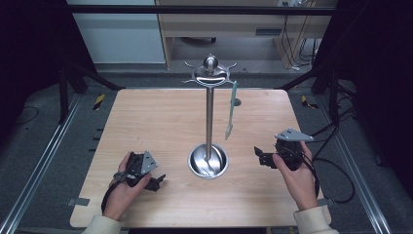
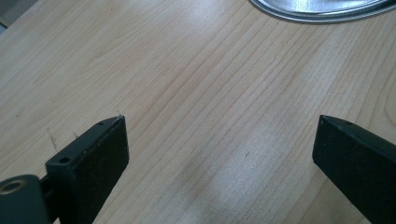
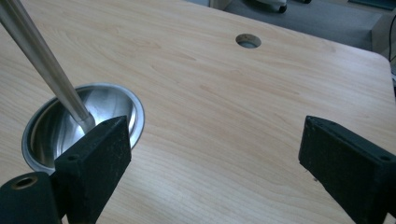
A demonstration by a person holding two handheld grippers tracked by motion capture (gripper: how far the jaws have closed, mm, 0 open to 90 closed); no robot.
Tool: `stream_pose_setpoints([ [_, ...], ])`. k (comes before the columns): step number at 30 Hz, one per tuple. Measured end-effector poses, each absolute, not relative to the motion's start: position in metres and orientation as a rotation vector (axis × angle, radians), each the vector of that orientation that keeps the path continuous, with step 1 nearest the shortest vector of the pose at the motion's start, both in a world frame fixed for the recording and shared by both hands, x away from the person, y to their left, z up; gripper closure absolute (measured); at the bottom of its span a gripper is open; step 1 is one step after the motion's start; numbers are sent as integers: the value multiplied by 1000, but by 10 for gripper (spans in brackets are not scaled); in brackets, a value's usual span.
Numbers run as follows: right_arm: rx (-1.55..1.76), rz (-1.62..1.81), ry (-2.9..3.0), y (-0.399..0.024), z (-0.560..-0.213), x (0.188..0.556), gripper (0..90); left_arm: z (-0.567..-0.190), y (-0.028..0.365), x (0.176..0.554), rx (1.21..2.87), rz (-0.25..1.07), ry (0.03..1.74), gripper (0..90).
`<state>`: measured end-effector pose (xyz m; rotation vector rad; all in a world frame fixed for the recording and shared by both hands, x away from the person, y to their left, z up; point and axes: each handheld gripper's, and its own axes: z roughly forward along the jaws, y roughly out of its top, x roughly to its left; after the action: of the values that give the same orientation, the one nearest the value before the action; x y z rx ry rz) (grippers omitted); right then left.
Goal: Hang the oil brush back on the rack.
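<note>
I've got both grippers idle, jaws spread: left gripper (image 1: 157, 182) at seven o'clock, right gripper (image 1: 259, 155) at three of the utensil stand (image 1: 209, 117). Green spatula (image 1: 232, 109) hangs at one o'clock; I'd approach it square.

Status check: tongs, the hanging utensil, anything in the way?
Left tongs open, empty. Right tongs open, empty. Green utensil hanging on metal stand, untouched. Nothing between.

A light wooden worktop (image 1: 146, 126) has a small round hole (image 3: 248, 40) near its far edge. Behind it stands a pale wooden cabinet (image 1: 234, 22). Black cables (image 1: 299, 46) hang beside the cabinet.
</note>
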<state>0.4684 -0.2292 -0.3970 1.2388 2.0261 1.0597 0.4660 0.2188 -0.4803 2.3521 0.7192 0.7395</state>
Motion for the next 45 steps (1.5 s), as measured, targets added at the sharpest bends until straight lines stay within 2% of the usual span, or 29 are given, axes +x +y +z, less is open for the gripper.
stream_pose_setpoints([
  [17, 1261, 1049, 2080, -224, -439, 479, 96, -481, 219, 466, 2355, 740, 717, 33],
  [45, 1352, 1054, 2047, -222, -480, 496, 99, -481, 217, 467, 2361, 744, 709, 33],
])
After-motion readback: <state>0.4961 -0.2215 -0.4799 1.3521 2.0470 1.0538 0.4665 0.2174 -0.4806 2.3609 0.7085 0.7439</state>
